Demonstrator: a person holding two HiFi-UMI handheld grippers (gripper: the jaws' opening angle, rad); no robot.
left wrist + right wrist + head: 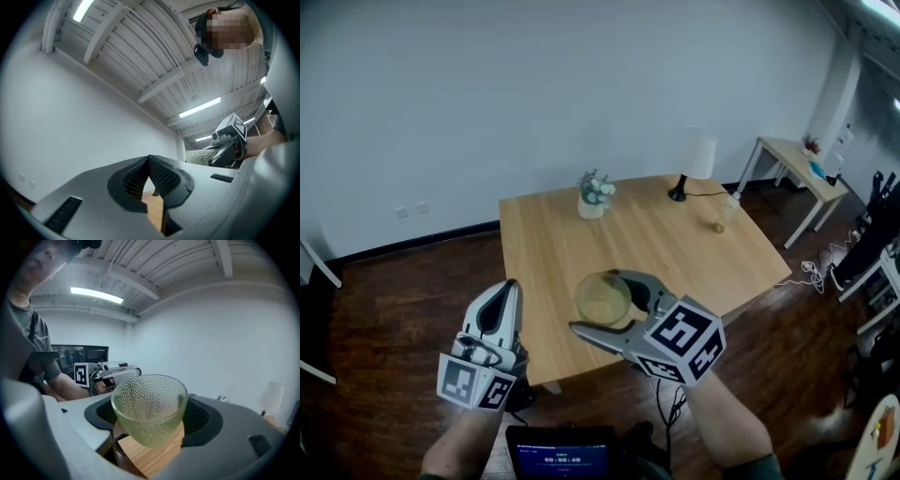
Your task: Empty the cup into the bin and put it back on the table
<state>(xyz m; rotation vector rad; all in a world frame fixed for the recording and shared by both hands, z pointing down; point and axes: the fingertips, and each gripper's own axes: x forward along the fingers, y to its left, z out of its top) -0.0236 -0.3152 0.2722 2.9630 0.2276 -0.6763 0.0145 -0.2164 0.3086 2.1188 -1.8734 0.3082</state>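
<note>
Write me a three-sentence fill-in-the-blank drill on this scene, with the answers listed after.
1. The right gripper grips a dimpled glass ____.
2. The left gripper holds nothing, and its jaws are ____.
3. Near the far edge of the table stands a white-shaded ____.
Missing words: cup; shut; lamp.

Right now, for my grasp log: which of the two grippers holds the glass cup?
The right gripper: its jaws clamp the dimpled glass cup, while the left gripper is shut with nothing between its jaws.
</note>
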